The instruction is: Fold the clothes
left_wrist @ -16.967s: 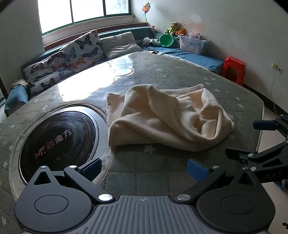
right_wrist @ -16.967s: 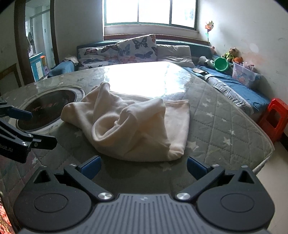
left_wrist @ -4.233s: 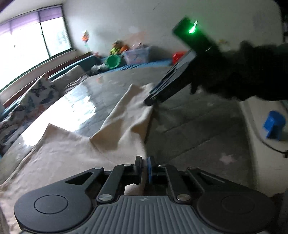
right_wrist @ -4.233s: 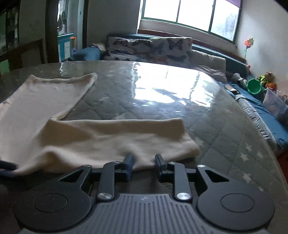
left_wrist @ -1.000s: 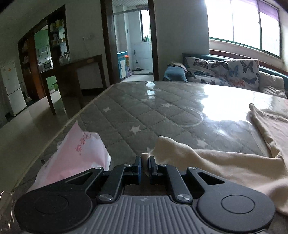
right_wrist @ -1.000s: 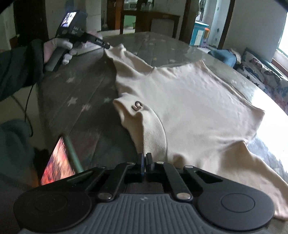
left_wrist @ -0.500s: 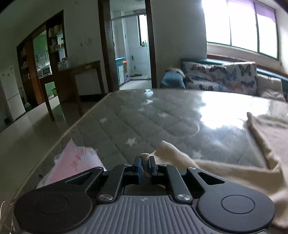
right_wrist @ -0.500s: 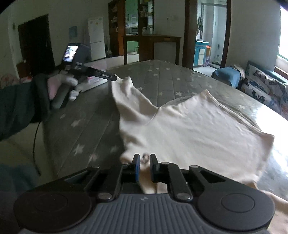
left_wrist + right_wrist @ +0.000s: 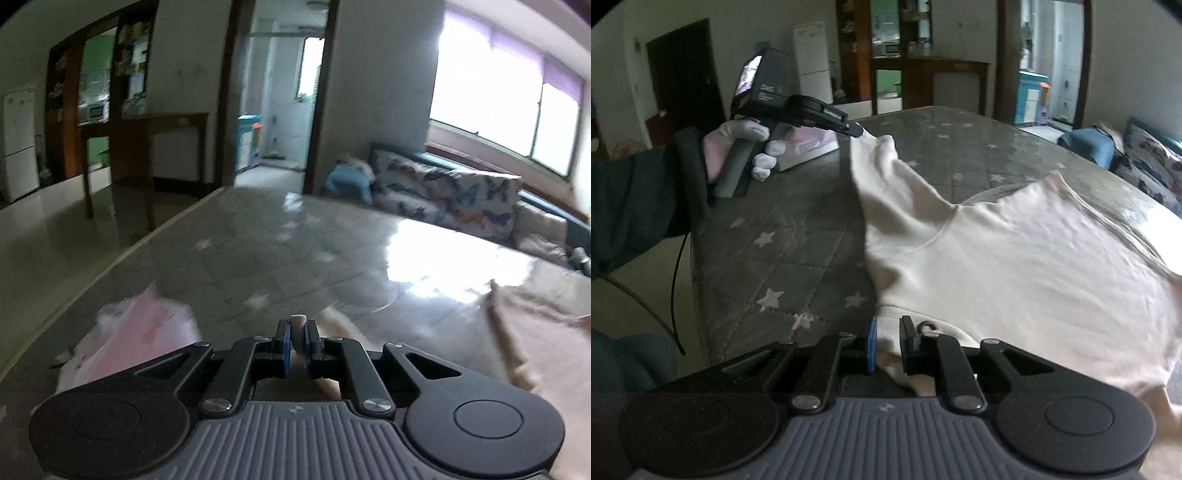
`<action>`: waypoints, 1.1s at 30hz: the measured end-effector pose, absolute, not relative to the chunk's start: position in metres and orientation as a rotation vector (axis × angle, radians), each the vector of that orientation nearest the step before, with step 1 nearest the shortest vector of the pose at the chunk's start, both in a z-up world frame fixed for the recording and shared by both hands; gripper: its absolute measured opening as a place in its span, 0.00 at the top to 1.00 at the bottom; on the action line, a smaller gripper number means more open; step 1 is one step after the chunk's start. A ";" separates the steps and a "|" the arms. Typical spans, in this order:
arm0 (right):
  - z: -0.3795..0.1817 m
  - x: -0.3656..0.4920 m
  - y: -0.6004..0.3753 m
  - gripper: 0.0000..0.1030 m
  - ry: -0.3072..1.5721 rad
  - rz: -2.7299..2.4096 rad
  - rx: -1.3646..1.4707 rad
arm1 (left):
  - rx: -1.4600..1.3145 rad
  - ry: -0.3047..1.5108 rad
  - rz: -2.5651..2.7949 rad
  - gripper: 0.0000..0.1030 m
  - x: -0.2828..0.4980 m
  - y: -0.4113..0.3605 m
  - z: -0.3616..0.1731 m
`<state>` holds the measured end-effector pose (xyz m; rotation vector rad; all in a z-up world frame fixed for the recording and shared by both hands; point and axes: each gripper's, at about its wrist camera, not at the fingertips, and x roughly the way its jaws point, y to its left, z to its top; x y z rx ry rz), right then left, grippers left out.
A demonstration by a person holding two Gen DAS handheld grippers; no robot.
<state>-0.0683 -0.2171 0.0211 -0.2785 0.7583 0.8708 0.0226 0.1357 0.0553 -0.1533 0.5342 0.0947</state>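
A cream sweatshirt (image 9: 1015, 258) lies spread on the grey star-quilted table (image 9: 783, 236). My left gripper (image 9: 297, 334) is shut on a sleeve end of the sweatshirt (image 9: 535, 325) and holds it lifted above the table; it also shows in the right wrist view (image 9: 855, 130), held by a gloved hand. My right gripper (image 9: 888, 341) has its jaws closed on the sweatshirt's near edge, a thick fold of cloth between them, lifted off the table.
A pink and white plastic bag (image 9: 136, 336) lies near the table's left edge, also visible in the right wrist view (image 9: 809, 147). A butterfly-print sofa (image 9: 461, 199) stands beyond the table. A cable (image 9: 674, 280) hangs from the left hand.
Both grippers have risen, lifting the sweatshirt's near edge and the sleeve end off the table. The left wrist view is now blurred from motion.
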 end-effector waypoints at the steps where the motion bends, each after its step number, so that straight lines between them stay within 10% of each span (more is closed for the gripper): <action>1: 0.022 -0.068 -0.219 0.88 0.760 0.862 -0.262 | -0.151 0.516 0.070 0.92 0.022 0.129 0.062; 15: 0.024 -0.053 -0.283 0.87 0.771 0.607 -0.031 | -0.129 0.377 -0.631 0.89 -0.037 -0.071 0.108; 19: 0.019 -0.056 -0.296 0.82 0.790 0.572 -0.013 | -0.025 0.467 -0.765 0.71 -0.052 -0.112 0.080; 33: 0.042 -0.065 -0.325 0.70 0.751 0.543 0.049 | 0.184 0.568 -0.520 0.70 -0.066 -0.028 0.046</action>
